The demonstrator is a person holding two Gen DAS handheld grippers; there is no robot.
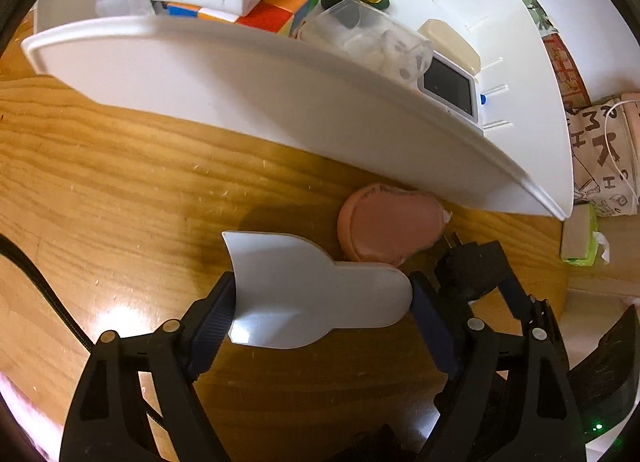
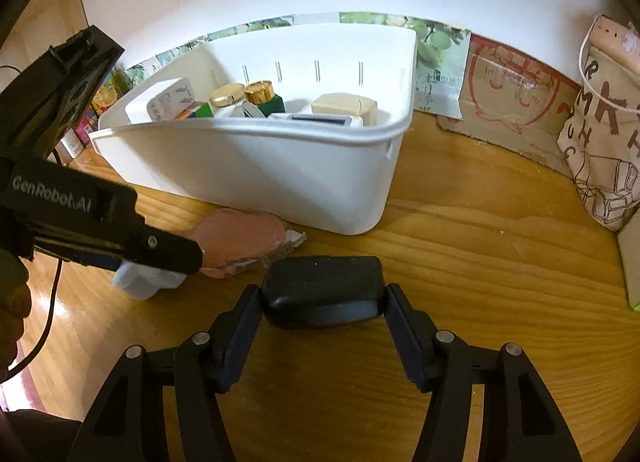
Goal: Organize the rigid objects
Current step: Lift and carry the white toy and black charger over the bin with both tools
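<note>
The left gripper (image 1: 322,298) is reaching in from the bottom of the left wrist view, tilting steeply down, its two dark pads pressing on either edge of a flat white piece (image 1: 312,294) at centre frame. In the right wrist view that same gripper is coming in from the left edge, its black body slanting toward mid-frame, with a hand (image 2: 14,302) showing dimly at the lower left. The right gripper (image 2: 322,294) is rising from the bottom of its own view, pointing down and forward, its fingers (image 2: 236,326) clamping both ends of a black block (image 2: 324,286) at centre.
</note>
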